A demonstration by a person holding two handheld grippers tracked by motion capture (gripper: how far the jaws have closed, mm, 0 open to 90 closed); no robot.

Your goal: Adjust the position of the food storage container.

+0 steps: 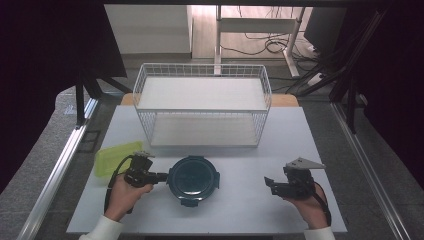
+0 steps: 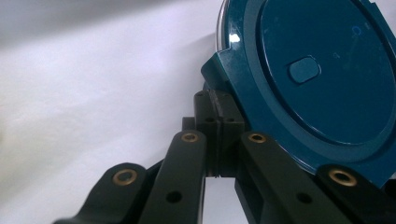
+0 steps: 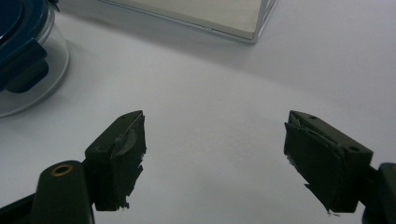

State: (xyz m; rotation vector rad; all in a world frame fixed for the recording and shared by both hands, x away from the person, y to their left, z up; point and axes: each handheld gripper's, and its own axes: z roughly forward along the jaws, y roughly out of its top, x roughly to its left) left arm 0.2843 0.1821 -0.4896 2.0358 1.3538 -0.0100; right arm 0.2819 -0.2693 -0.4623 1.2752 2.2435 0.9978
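Left hand-held gripper lies level, jaws together, tips against round dark-teal lidded glass container. Right hand-held gripper level on the worktop, jaws apart, empty.

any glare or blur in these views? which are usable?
High view: sharp centre, dark corners, faint sheen on the round container's lid. Left gripper view: small glare spot on the lid rim, shut left gripper soft up close. Right gripper view: open right gripper sharp, table evenly lit.
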